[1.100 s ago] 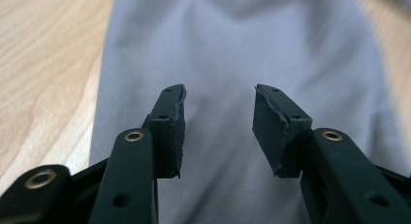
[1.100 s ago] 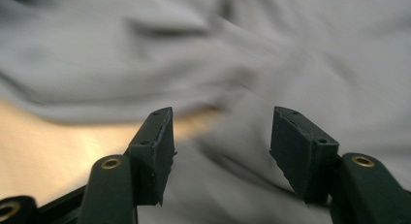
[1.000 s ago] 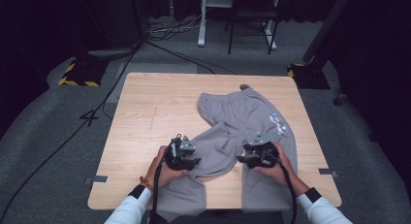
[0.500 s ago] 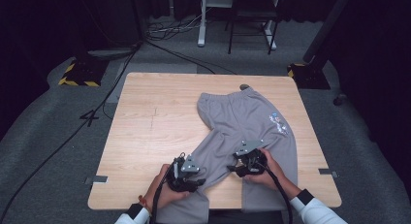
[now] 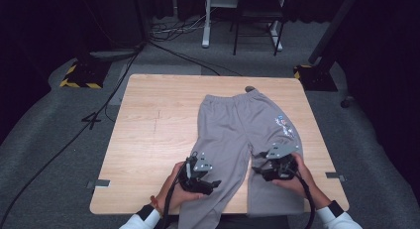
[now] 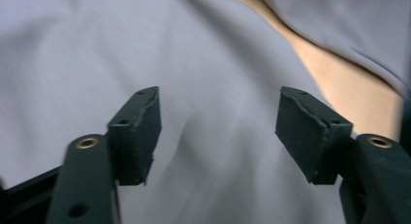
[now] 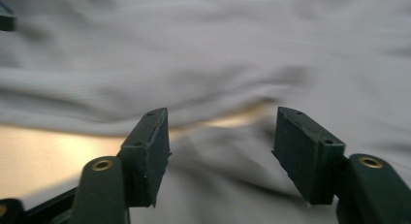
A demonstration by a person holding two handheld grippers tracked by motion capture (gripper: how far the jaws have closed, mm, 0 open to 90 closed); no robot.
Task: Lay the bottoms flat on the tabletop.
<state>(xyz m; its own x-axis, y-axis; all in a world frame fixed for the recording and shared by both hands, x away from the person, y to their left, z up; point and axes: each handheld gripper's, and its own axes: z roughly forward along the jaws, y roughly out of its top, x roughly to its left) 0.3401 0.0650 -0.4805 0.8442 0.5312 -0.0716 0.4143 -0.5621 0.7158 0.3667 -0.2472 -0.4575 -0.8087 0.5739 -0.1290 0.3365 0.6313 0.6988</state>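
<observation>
Both grippers, seemingly spread, shifted over grey trousers (image 5: 237,135).

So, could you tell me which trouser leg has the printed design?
The leg under the right gripper; a small print sits near its hip, while the other leg is plain grey.

The trousers (image 5: 237,135) are soft grey knit cloth, matt, with shallow creases and a small printed motif (image 5: 283,126) on one leg. The tabletop (image 5: 158,135) under the trousers is pale wood with a smooth, low-sheen finish and faint grain. The left tongs (image 6: 218,132) and right tongs (image 7: 220,146), over the trousers, are matt black plastic; their inner pads (image 6: 295,127) look rubbery, with rough, chipped edges. Brass-coloured metal inserts (image 7: 102,164) sit in the jaw arms. The floor (image 5: 59,140) around the tabletop is grey carpet, coarse and matt.
</observation>
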